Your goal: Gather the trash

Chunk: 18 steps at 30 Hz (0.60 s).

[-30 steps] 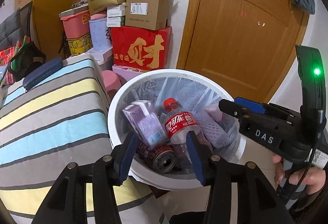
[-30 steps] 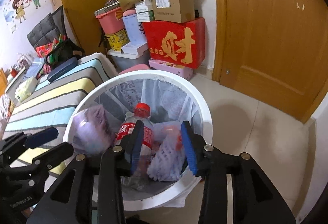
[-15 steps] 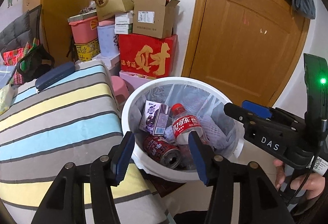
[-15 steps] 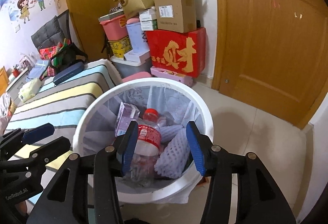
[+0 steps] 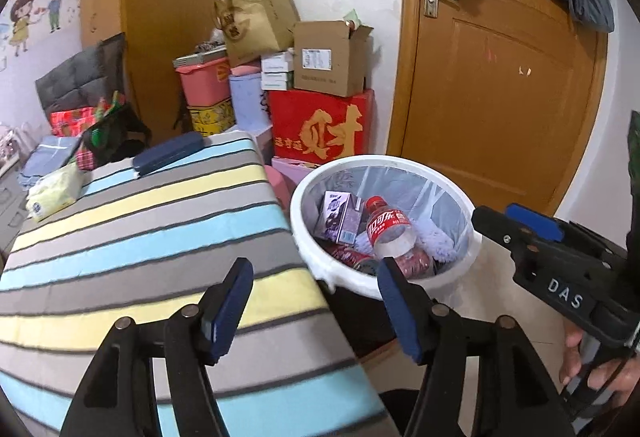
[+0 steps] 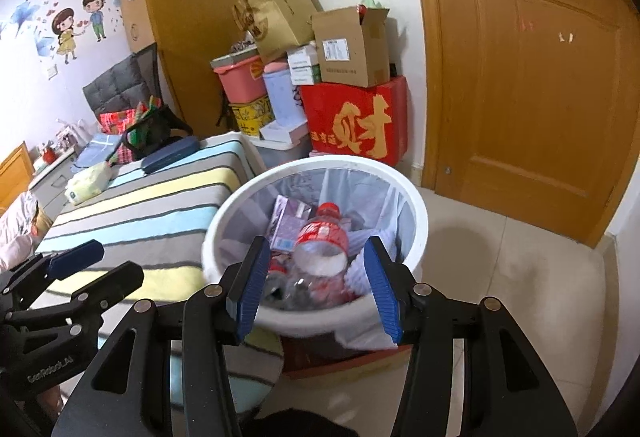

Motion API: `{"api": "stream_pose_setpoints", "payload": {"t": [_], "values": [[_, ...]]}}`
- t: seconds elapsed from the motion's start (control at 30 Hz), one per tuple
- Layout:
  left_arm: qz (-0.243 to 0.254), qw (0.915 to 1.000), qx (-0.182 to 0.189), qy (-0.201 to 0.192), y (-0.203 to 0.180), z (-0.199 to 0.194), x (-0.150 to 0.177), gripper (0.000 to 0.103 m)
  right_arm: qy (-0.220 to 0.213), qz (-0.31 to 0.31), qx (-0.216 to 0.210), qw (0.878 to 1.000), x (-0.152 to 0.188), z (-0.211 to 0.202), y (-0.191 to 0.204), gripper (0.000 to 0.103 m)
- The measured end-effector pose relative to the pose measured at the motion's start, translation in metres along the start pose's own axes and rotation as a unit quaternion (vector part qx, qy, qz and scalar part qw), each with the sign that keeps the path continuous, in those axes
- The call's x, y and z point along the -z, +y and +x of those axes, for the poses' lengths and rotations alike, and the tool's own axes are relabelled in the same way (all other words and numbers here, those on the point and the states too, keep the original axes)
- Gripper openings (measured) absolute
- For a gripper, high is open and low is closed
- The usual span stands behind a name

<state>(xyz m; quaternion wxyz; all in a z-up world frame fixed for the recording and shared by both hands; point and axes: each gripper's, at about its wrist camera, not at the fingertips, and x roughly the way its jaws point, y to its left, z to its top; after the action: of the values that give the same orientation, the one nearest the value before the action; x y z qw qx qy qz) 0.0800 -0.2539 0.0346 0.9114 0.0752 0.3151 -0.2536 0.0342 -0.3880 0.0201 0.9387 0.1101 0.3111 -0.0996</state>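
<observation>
Wooden door (image 5: 500, 109) at the back right, closed, with clothing hung over its top edge. Striped bed (image 5: 132, 237) across the left, bands of blue, yellow and grey, carrying a dark blue case (image 5: 168, 153) and a pale yellow tissue pack (image 5: 52, 193) near its far end. Stack of boxes against the wall between bed and door: red box with gold lettering (image 5: 320, 129) at the bottom, brown cardboard box (image 5: 328, 57) on top of it, pink bin (image 5: 204, 81) to the left.

White trash bin (image 5: 400, 167) on the floor just beside the bed's corner, lined with a clear bag. Inside it, the collected trash: clear plastic bottle with red cap and red label (image 5: 388, 227) lying tilted on top, purple drink carton (image 5: 338, 217) leaning at its left, red can (image 5: 352, 257) partly hidden beneath, white foam netting (image 5: 436, 239) at the right.

Left gripper (image 5: 316, 311) above the bed's edge and the bin's near rim, fingers apart after having just been opening, with nothing between them. Right gripper (image 6: 316, 285) over the near side of the bin, fingers likewise spread, just opened wider, empty, the bottle seen in the gap but lying down in the bin, untouched. A hand (image 5: 592, 365) around the right gripper's handle at the lower right of the left view.
</observation>
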Motion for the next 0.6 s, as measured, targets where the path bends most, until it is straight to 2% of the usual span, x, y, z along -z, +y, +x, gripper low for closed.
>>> {"api": "stream_pose_setpoints", "payload": {"t": [0.17, 0.33, 0.47, 0.6], "values": [[0.013, 0.9995, -0.016, -0.026, -0.002, -0.029, 0.018, 0.064, -0.025, 0.003, -0.002, 1.000, 0.015, -0.020, 0.010, 0.051], [0.005, 0.9996, -0.003, -0.028, 0.000, -0.047, 0.033, 0.064, -0.035, 0.018, -0.011, 0.999, 0.030, -0.033, 0.017, 0.051], [0.019, 0.9981, -0.050, -0.031, -0.002, -0.057, 0.050, 0.064, -0.056, 0.012, 0.012, 0.998, 0.039, -0.043, 0.022, 0.051], [0.004, 0.9988, -0.035, -0.034, 0.002, -0.064, 0.062, 0.064, -0.062, -0.002, 0.027, 0.998, 0.047, -0.047, 0.029, 0.051]]}}
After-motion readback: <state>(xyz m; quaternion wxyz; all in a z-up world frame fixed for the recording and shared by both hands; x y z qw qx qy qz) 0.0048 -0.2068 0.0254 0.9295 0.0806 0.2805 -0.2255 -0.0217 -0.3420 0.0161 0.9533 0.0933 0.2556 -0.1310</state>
